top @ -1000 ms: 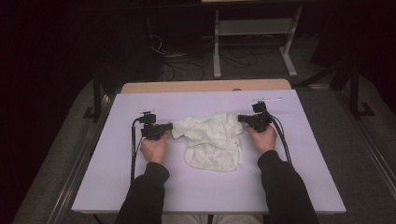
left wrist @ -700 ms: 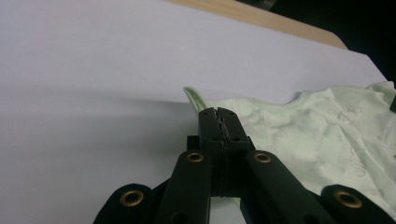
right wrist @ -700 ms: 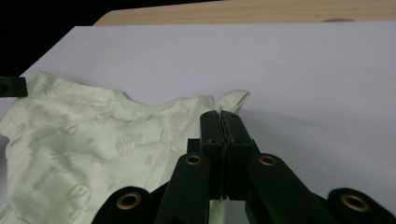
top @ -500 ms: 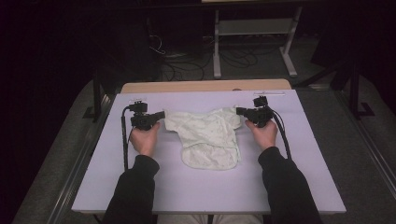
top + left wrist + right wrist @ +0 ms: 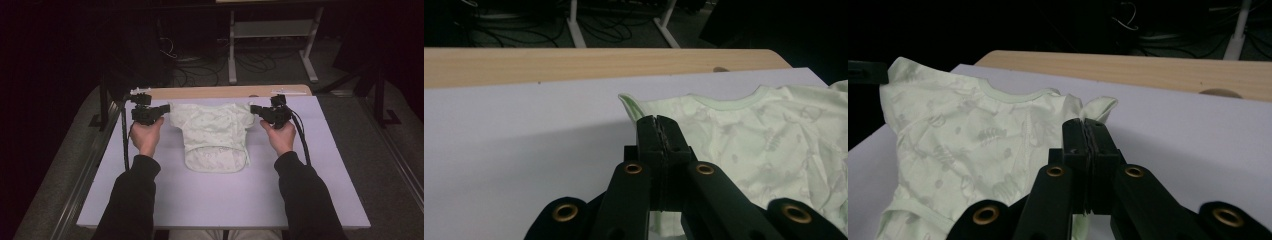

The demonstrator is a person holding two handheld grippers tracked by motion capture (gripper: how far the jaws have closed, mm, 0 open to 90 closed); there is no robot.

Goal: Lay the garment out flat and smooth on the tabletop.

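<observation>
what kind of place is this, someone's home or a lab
Most likely a lab or recording studio, not a home: a pale work table in a dark room, loose cables on the floor behind it, a metal stand, and a baby shirt held by handheld grippers.

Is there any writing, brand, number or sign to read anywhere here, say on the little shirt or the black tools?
None can be read.
The pale green baby shirt carries only a faint printed pattern of small figures, no words.
The left gripper and right gripper bear only brass rivets, no label.
</observation>
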